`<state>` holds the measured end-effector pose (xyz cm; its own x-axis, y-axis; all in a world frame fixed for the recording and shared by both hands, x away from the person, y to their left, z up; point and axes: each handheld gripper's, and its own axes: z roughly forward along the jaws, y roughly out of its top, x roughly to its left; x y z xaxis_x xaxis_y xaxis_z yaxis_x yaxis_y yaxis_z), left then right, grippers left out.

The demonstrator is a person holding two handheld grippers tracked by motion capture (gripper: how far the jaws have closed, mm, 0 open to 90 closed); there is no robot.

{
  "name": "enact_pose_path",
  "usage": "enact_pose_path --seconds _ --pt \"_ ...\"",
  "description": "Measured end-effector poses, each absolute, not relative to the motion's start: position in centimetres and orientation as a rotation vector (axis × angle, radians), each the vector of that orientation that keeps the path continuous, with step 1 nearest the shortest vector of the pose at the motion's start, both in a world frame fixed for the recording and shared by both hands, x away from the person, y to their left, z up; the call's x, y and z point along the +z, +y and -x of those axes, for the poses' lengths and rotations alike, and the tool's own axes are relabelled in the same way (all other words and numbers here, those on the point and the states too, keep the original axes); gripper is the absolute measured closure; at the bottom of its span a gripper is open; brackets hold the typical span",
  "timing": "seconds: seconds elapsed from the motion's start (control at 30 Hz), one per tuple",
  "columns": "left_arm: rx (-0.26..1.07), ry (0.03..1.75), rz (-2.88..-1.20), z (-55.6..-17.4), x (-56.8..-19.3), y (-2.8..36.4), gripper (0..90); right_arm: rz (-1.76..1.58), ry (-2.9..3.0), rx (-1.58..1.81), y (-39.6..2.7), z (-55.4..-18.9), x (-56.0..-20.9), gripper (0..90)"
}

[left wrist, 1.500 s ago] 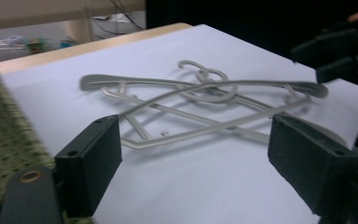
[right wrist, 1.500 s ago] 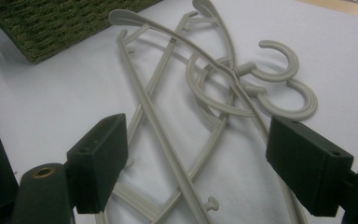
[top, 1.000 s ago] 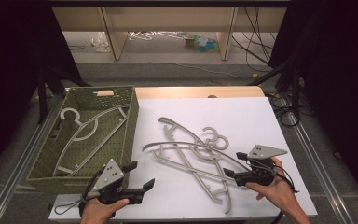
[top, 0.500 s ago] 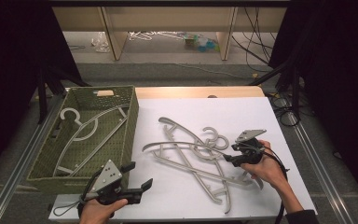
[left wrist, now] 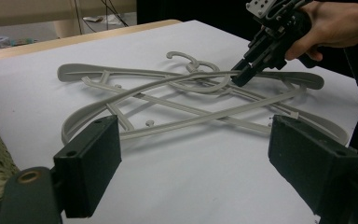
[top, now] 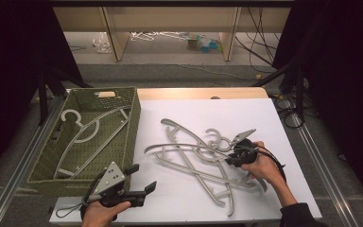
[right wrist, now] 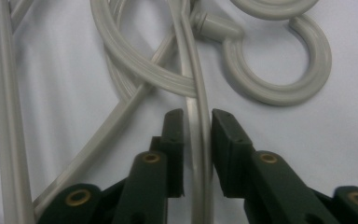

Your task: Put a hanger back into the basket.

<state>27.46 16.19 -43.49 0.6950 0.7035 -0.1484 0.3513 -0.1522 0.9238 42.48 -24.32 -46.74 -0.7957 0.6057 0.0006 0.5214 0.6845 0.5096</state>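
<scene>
Several grey plastic hangers (top: 196, 163) lie tangled on the white table. My right gripper (top: 229, 161) reaches into the right side of the pile beside the hooks (top: 216, 139). Its jaws have just been closing and now pinch the thin curved arm of one hanger (right wrist: 192, 74), which runs between the pads (right wrist: 175, 135). In the left gripper view, that gripper (left wrist: 240, 78) grips the same long arched arm (left wrist: 168, 83). My left gripper (top: 142, 177) hovers open and holds nothing near the front left table edge; in its own view the left gripper (left wrist: 193, 126) stands wide before the pile.
A green woven basket (top: 134, 120) sits at the left, with more grey hangers (top: 82, 125) inside. The wooden table edge (top: 203, 93) runs along the back. Cables and a dark stand (top: 293, 80) are off the right side.
My right hand moved left and forward into the pile, dropped lower, and its jaws closed on a hanger arm. The left hand stayed put.
</scene>
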Motion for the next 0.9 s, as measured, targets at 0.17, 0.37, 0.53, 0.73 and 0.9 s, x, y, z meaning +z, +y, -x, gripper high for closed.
enact_pose_path --seconds 0.17,0.37,0.53,0.73,0.9 --pt "0.362 0.848 -1.754 -27.5 -43.5 16.2 16.9 -0.892 2.742 0.744 -23.8 -42.9 -46.7 79.7" --pt "0.363 0.84 -1.758 -27.5 -43.3 16.0 16.9 -0.774 2.747 0.693 -23.5 -42.6 -46.3 81.4" --pt "0.367 0.824 -1.754 -27.5 -42.7 15.7 17.3 -0.706 2.712 0.695 -23.3 -41.9 -44.7 81.4" --pt "0.376 0.786 -1.78 -27.8 -41.6 14.6 18.1 -0.62 2.685 0.727 -23.3 -40.5 -43.0 81.5" --pt "0.378 0.778 -1.815 -28.9 -40.7 13.3 18.0 -0.567 2.665 0.767 -23.1 -39.5 -41.7 81.5"
